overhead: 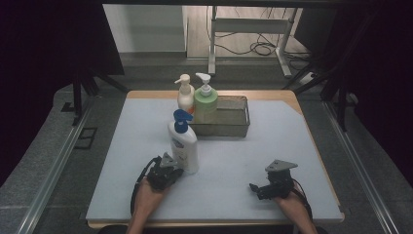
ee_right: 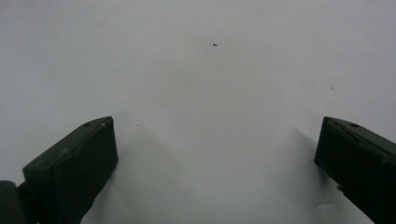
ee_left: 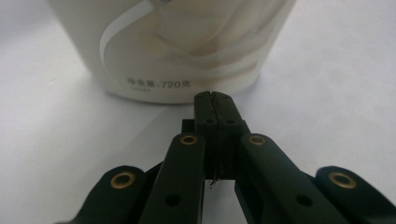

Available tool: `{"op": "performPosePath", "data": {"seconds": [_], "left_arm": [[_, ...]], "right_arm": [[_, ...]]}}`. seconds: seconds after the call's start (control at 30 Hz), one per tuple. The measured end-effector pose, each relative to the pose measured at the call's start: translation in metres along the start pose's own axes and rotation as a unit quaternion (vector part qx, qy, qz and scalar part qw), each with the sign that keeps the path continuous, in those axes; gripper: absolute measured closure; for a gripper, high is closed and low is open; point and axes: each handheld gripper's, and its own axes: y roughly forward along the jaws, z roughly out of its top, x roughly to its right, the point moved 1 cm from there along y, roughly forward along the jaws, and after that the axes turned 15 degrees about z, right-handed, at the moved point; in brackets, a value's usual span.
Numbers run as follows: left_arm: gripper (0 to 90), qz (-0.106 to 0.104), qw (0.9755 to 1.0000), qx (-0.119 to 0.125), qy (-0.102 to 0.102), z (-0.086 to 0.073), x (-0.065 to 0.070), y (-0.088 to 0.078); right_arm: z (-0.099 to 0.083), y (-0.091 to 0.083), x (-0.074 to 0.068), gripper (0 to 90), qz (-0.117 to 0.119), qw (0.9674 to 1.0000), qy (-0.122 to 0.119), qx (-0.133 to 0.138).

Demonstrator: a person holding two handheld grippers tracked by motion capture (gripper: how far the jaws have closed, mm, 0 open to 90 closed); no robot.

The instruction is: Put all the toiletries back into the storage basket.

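A white pump bottle with a blue pump head (overhead: 183, 142) stands upright on the pale mat. My left gripper (overhead: 176, 173) sits just in front of the bottle's base, jaws pressed together with nothing between them. In the left gripper view the shut tips (ee_left: 215, 97) point at the bottle's lower label (ee_left: 177, 46), very close to it; whether they touch it I cannot tell. My right gripper (overhead: 256, 189) rests low over the mat at the front right. Its two black jaws stand wide apart in the right gripper view (ee_right: 215, 144), with only bare mat between them.
A wire basket (overhead: 229, 117) stands at the back middle of the mat (overhead: 272, 146). A cream pump bottle (overhead: 185, 93) and a green pump bottle (overhead: 205, 100) stand at its left end. The wooden table edge (overhead: 311, 141) runs along the right side.
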Motion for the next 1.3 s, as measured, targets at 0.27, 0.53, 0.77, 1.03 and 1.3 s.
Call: {"op": "performPosePath", "data": {"seconds": [0.27, 0.53, 0.77, 1.03, 1.3], "left_arm": [[89.4, -0.004, 1.0, 0.004, 0.0, 0.002, 0.004, 0.002], [89.2, -0.003, 1.0, 0.004, 0.004, 0.002, 0.006, 0.001], [84.7, 0.006, 1.0, 0.002, 0.001, -0.004, 0.006, -0.005], [76.8, 0.012, 0.9999, 0.011, -0.006, -0.007, 0.003, -0.01], [64.7, 0.02, 0.9997, 0.01, -0.013, -0.013, 0.002, -0.016]], "right_arm": [[0.0, 0.0, 0.0, 0.0, 0.0, 1.0, 0.0, 0.0], [0.0, 0.0, 0.0, 0.0, 0.001, 1.0, 0.001, -0.001], [0.001, 0.0, 0.0, 0.0, 0.001, 1.0, 0.0, -0.002], [0.002, -0.001, 0.0, 1.1, 0.003, 1.0, -0.003, -0.001], [0.008, -0.005, -0.005, 1.1, 0.007, 0.9998, -0.016, 0.009]]}}
